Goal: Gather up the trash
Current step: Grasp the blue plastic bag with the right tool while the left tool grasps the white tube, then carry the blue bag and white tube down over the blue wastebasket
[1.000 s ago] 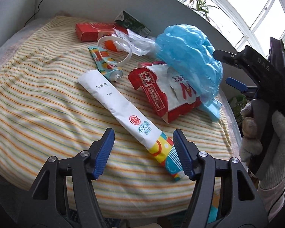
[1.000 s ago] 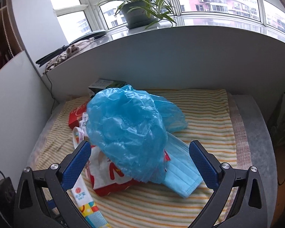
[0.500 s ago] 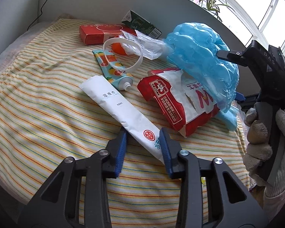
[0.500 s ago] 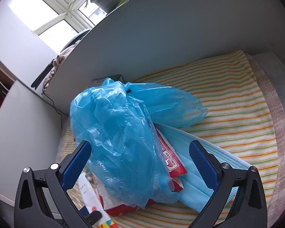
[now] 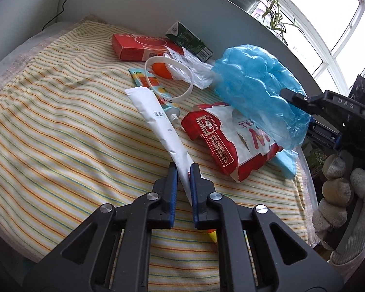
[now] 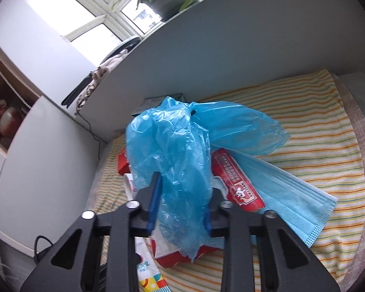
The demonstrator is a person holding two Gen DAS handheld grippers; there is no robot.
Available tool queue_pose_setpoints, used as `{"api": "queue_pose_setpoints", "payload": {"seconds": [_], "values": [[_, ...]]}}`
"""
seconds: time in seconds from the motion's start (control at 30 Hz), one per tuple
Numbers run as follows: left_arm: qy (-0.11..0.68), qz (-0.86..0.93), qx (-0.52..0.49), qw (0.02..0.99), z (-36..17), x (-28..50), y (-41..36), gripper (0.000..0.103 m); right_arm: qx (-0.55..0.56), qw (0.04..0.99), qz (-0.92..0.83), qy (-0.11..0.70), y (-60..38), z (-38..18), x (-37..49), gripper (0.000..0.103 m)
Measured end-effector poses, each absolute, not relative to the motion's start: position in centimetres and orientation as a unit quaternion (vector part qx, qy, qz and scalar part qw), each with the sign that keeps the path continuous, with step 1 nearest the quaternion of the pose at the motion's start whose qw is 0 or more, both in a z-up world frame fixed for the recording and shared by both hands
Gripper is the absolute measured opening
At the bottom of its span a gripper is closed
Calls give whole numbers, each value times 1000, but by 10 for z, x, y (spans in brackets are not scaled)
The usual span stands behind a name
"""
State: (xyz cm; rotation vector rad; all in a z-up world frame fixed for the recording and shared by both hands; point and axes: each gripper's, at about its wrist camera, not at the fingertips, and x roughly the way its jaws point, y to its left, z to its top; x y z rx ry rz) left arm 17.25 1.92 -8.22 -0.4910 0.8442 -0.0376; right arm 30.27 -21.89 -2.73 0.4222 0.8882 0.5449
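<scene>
My left gripper (image 5: 183,170) is shut on a long white wet-wipe packet (image 5: 158,124) lying on the striped cloth (image 5: 60,126). My right gripper (image 6: 182,185) is shut on a crumpled blue plastic bag (image 6: 182,146), which also shows in the left wrist view (image 5: 258,82). A torn red and white snack bag (image 5: 231,141) lies under the blue bag. A blue face mask (image 6: 292,194) lies beside it.
A red box (image 5: 138,46), a green carton (image 5: 189,41), a white ring (image 5: 169,77), an orange-print tube (image 5: 155,90) and a clear wrapper (image 5: 194,70) lie at the far side. A grey wall (image 5: 133,4) backs the table. A potted plant (image 6: 168,0) stands on the sill.
My left gripper moved forward and closed on the white packet. My right gripper closed on the blue bag and tilted upward.
</scene>
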Motion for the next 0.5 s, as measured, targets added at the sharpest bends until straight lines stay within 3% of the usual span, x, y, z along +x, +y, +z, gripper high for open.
{"api": "queue_pose_setpoints", "payload": {"seconds": [0.5], "values": [[368,3,-236,899,-56,141,55,4,123,891,280,336,-203,26,258,8]]}}
